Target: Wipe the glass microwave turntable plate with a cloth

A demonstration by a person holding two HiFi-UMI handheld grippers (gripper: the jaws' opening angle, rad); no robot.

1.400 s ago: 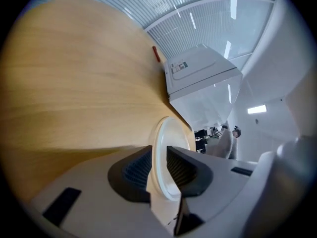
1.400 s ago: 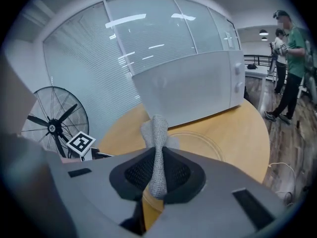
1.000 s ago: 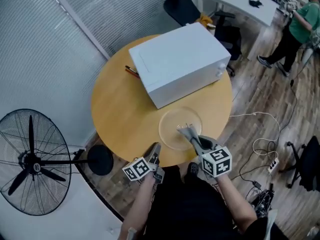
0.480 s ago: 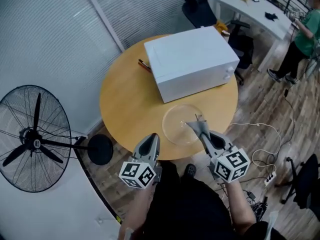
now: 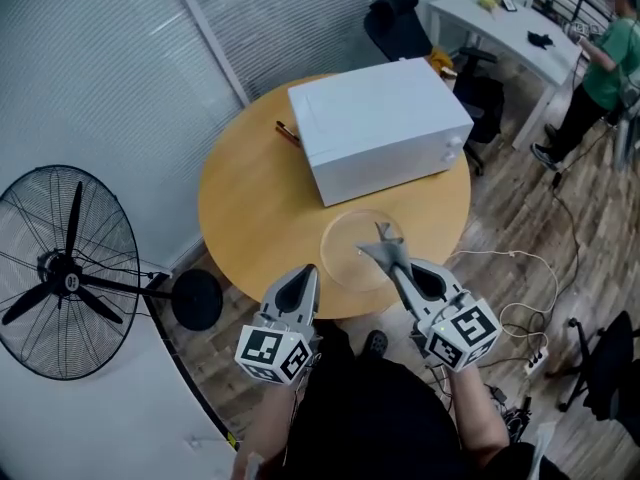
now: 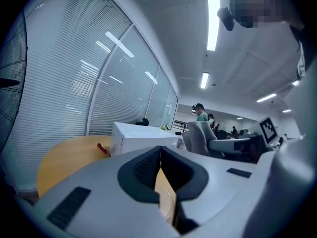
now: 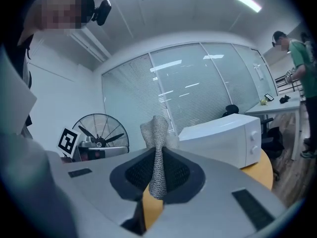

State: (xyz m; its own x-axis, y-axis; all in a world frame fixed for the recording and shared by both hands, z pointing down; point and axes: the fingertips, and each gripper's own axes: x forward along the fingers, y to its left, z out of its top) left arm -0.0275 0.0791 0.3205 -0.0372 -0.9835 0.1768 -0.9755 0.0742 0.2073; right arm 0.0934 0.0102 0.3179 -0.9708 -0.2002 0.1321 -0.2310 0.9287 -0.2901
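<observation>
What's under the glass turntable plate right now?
Only the yellow round table shows through the glass turntable plate; nothing else shows beneath it. The plate's near right part is covered by the cloth clamped in the right hand-held gripper, so that patch can't be checked.

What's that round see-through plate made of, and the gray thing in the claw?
Turntable plate: probably clear glass, glossy; the yellow table shows through it.
Cloth pinched in the right claw: gray woven or knitted fabric, matte, with a fine mesh texture and soft folds.
</observation>
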